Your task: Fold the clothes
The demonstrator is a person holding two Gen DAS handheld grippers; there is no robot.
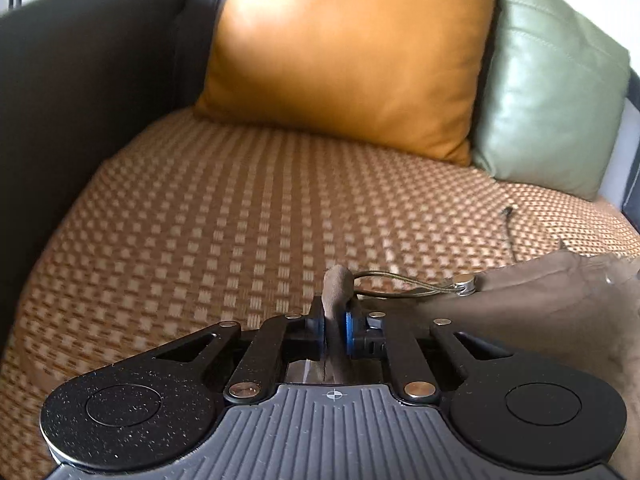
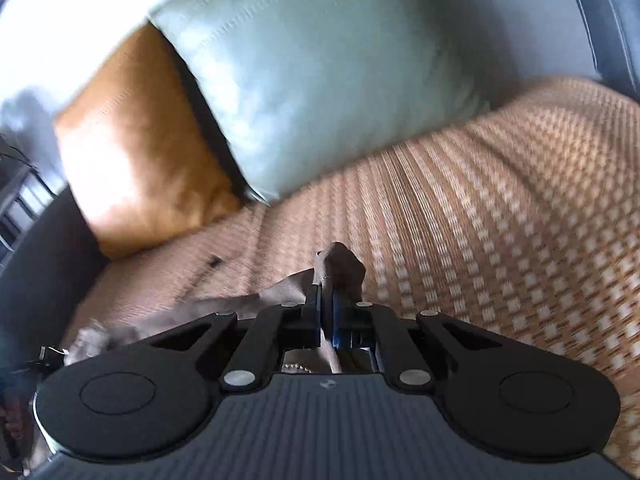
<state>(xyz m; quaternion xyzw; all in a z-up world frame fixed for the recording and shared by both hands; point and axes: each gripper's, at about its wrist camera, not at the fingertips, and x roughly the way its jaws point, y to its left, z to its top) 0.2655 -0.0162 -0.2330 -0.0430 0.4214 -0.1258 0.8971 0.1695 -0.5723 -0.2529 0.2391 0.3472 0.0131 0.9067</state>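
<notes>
A brown garment (image 1: pixel 540 304) lies on the woven seat cover of a sofa (image 1: pixel 224 220), spreading to the lower right of the left wrist view. My left gripper (image 1: pixel 334 316) is shut on a pinched fold of its edge, which sticks up between the pads. A drawstring with a metal toggle (image 1: pixel 466 284) trails from that edge. In the right wrist view, my right gripper (image 2: pixel 326 300) is shut on another bunched corner of the same brown garment (image 2: pixel 340 264), whose cloth runs off to the lower left.
An orange cushion (image 1: pixel 352 52) and a pale green cushion (image 1: pixel 552 92) lean against the sofa back. A dark armrest (image 1: pixel 80 80) bounds the seat on the left. The checked seat cover (image 2: pixel 500 208) stretches wide to the right. A loose cord end (image 1: pixel 509 212) lies near the green cushion.
</notes>
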